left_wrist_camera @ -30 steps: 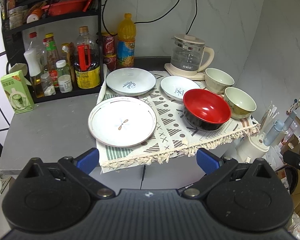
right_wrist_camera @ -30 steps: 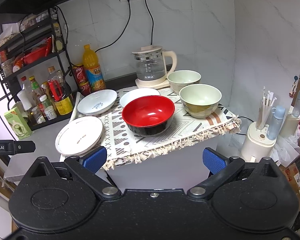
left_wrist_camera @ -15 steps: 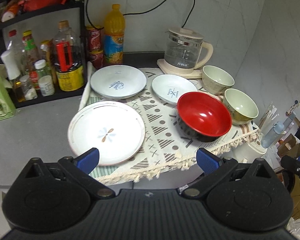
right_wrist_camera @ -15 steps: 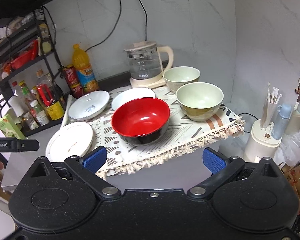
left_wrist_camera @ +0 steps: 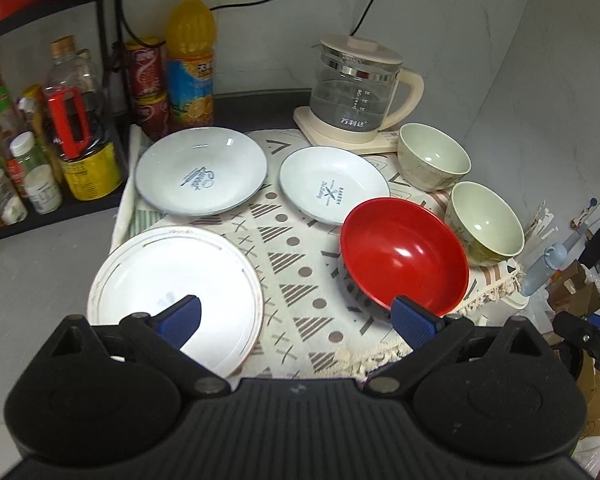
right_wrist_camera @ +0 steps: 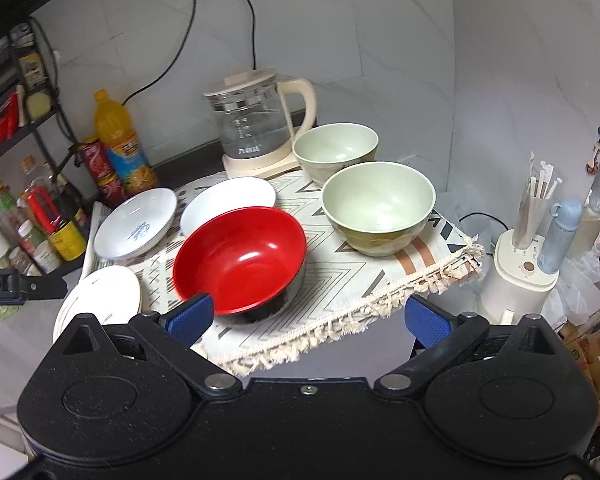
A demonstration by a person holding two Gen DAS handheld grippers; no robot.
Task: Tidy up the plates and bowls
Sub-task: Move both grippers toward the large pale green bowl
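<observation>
Left wrist view: our left gripper (left_wrist_camera: 296,314) hangs wide open over the big plate (left_wrist_camera: 172,284), probably lining up a stack. Right wrist view: right gripper (right_wrist_camera: 308,316), jaws spread and empty, faces the red bowl (right_wrist_camera: 240,258) on the table.

Six dishes sit upright and empty on a patterned cloth: a large white plate with a thin brown rim line (left_wrist_camera: 172,280) at the near left, a pale blue-white plate with a blue mark (left_wrist_camera: 201,170) behind it, and a smaller white dish printed with crossed utensils (left_wrist_camera: 334,184) further right. A red bowl with a black outside (left_wrist_camera: 404,250) stands just beside that dish. Two pale green bowls stand at the right, one nearer (left_wrist_camera: 486,222) and one farther back (left_wrist_camera: 434,156), close together.
</observation>
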